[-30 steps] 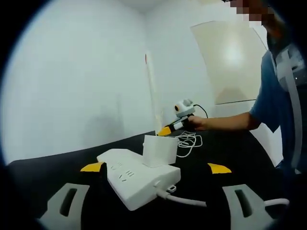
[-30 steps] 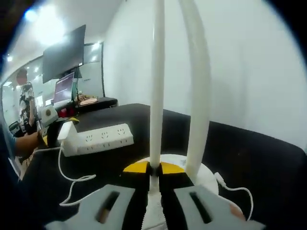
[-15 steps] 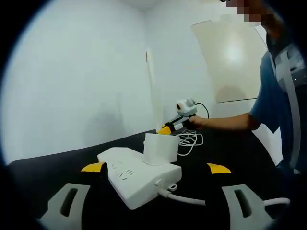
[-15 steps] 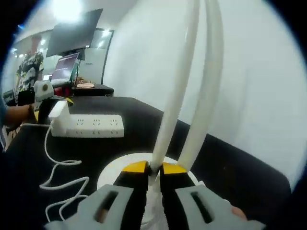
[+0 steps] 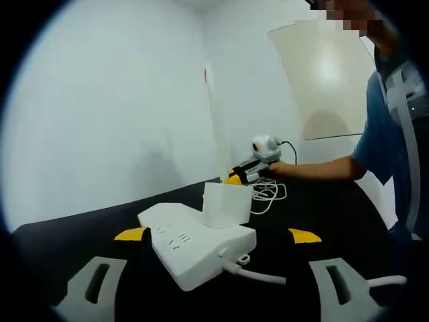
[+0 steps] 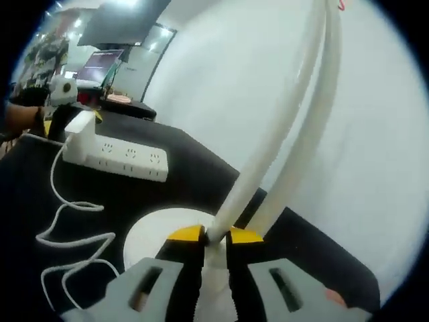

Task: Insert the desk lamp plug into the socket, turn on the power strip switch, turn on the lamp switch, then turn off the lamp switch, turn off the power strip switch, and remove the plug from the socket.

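Left gripper view: the left tool (image 5: 214,238) hangs low over a black counter (image 5: 335,215), its 2 jaws spread wide with nothing between them. Dead ahead, between the yellow tips, lies the white power strip (image 5: 194,248), angled from 10 o'clock to 4 o'clock, with a boxy white plug (image 5: 226,206) seated in it at the far end. A white cable (image 5: 258,276) leaves the strip's near end toward 3 o'clock. Past the strip, at 1 o'clock, a person's hand (image 5: 285,170) grips the right tool (image 5: 236,176) at the foot of the thin white lamp stem (image 5: 213,121), a loose coil of cord (image 5: 267,193) lying just beside it. Plain white walls meet in a corner behind, and a pale panel (image 5: 328,77) leans at 1 o'clock. The person's blue sleeve (image 5: 375,144) is at 3 o'clock.

Right gripper view: the right tool (image 6: 213,236) is closed tight on the lamp stem (image 6: 268,154) right where it meets the round white lamp base (image 6: 151,231), which sits on the black counter (image 6: 40,194). 2 white rods rise toward 1 o'clock. The power strip (image 6: 120,155) sits at 9 o'clock with the plug (image 6: 79,129) in it, cord (image 6: 64,231) snaking down to 8 o'clock. White wall (image 6: 228,87) behind; a dark monitor (image 6: 124,10) and a lit screen (image 6: 99,62) far off at 10 o'clock.
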`<state>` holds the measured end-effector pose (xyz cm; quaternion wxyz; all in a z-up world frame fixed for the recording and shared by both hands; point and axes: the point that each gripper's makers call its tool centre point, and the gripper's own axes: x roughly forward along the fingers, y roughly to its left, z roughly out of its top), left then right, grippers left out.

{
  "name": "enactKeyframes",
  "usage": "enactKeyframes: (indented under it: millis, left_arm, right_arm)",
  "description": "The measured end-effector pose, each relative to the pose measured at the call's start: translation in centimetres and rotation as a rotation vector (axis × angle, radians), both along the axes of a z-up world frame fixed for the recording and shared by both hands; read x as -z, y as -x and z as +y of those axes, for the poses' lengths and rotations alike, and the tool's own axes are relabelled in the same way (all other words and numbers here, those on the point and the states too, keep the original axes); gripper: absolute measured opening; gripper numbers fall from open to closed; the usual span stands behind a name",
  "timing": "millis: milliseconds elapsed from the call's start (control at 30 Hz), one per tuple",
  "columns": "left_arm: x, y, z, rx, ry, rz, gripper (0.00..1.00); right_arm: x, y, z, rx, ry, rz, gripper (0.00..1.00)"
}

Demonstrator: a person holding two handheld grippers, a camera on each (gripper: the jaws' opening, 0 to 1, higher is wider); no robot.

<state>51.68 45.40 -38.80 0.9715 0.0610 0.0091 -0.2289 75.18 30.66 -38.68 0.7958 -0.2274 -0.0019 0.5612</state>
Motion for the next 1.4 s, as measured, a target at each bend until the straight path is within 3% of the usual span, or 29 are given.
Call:
enactKeyframes:
  millis: [200,300,400,600,833,900,1000,1233,1400]
  left_arm:
    - [-0.6,-0.1,0.9,-0.061,0.038,-0.010,0.75]
    - [-0.9,-0.2,1.3,-0.072,0.069,-0.001,0.65]
    - [-0.2,-0.1,1.8,-0.107,0.059,0.052,0.56]
    - [0.5,-0.1,2.4,-0.130,0.019,0.062,0.59]
    - [0.0,-0.1,3.2,-0.141,0.070,0.046,0.55]
    - [0.2,-0.2,3.3,-0.145,0.072,0.058,0.53]
    - [0.9,-0.4,3.7,-0.157,0.070,0.101,0.52]
    - [1.9,-0.7,4.2,-0.183,0.038,0.140,0.41]
    - [1.9,-0.4,3.8,-0.171,0.039,0.146,0.41]
  right_arm:
    - [-0.6,0.5,-0.6,0.010,-0.029,0.023,0.15]
    - [-1.4,0.3,-1.2,0.012,-0.062,0.041,0.15]
    - [-2.2,0.5,-1.7,0.016,-0.098,0.070,0.15]
    - [-3.5,0.9,-2.0,0.012,-0.134,0.079,0.17]
    - [-4.5,2.0,-2.1,-0.031,-0.157,0.131,0.22]
    - [-5.1,2.5,-2.0,-0.057,-0.165,0.122,0.24]
    - [-5.4,3.1,-1.7,-0.081,-0.154,0.113,0.26]
    - [-5.0,3.1,-1.4,-0.095,-0.135,0.113,0.26]
    - [-4.8,3.4,-1.4,-0.098,-0.134,0.121,0.26]
